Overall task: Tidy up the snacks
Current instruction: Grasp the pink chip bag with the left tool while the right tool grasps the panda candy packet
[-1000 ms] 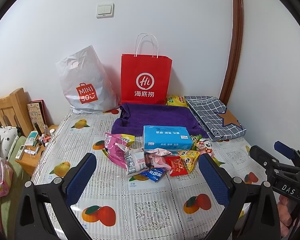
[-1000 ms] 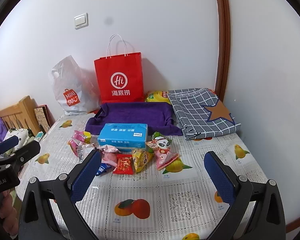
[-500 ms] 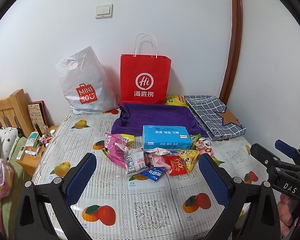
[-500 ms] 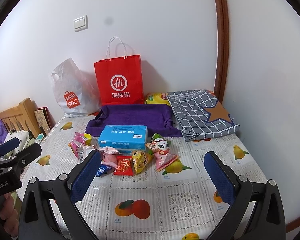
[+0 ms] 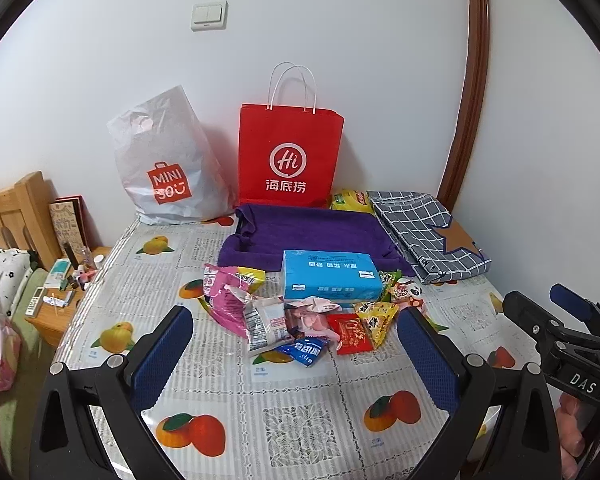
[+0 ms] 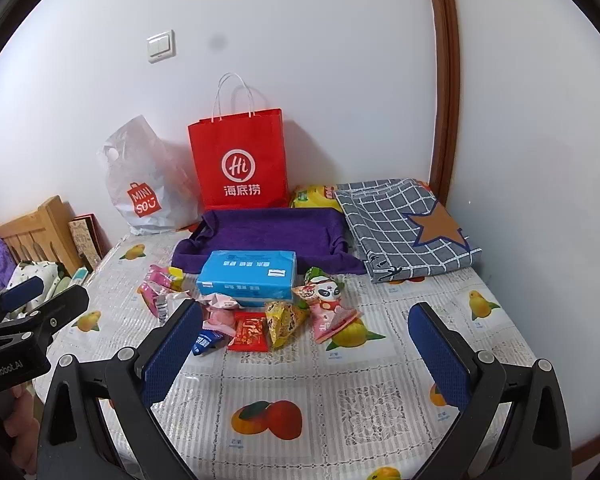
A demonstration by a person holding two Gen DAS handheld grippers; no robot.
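While both tools hang above the fruit-print table [image 5: 300, 420], the left gripper [image 5: 296, 356] at the bottom of its frame is spread wide with nothing between its blue pads, and so is the right gripper [image 6: 304, 352]. Mid-frame, the loose snacks [image 5: 300, 320] lie heaped just in front of a blue tissue pack [image 5: 330, 280], with a purple cloth [image 5: 312, 236] and red paper bag [image 5: 290, 160] behind.
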